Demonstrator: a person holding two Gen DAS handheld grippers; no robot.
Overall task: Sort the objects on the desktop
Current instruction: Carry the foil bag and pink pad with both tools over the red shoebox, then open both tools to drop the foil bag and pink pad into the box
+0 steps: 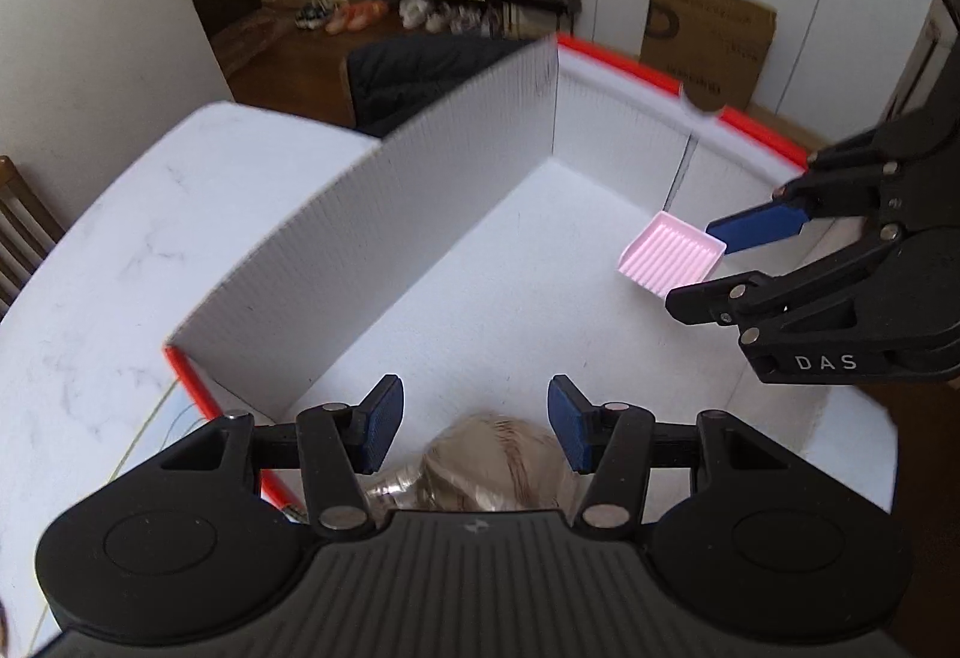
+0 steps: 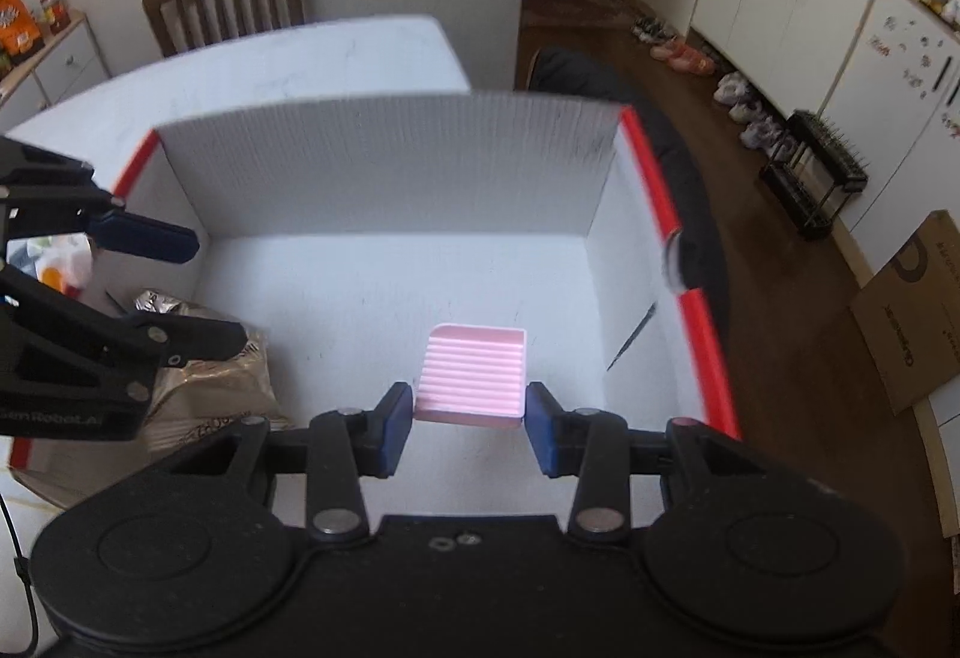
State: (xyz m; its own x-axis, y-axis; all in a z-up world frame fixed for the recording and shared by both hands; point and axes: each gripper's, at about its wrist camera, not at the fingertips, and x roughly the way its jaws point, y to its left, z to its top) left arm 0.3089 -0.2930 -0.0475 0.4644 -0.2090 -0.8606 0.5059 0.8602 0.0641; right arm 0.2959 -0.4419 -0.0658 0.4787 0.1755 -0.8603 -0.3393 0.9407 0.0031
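Note:
A white corrugated box (image 1: 420, 190) with red edges stands on the white table; it also shows in the right wrist view (image 2: 384, 166). My right gripper (image 2: 469, 430) hangs over the box, its pads on both sides of a pink ridged tray (image 2: 474, 373); the pink tray also shows in the left wrist view (image 1: 672, 253), where the right gripper (image 1: 705, 265) comes in from the right. My left gripper (image 1: 474, 421) is open above a shiny crinkled snack bag (image 1: 498, 463) lying in the box. In the right wrist view the left gripper (image 2: 210, 292) hangs open over the bag (image 2: 210, 376).
The white marble table (image 1: 108, 262) extends left of the box. A dark jacket (image 1: 420, 69) lies beyond the box's far wall. A wooden chair (image 2: 228, 0) stands at the table's far side. A cardboard carton (image 1: 708, 39), shoes and white cabinets line the room's edge.

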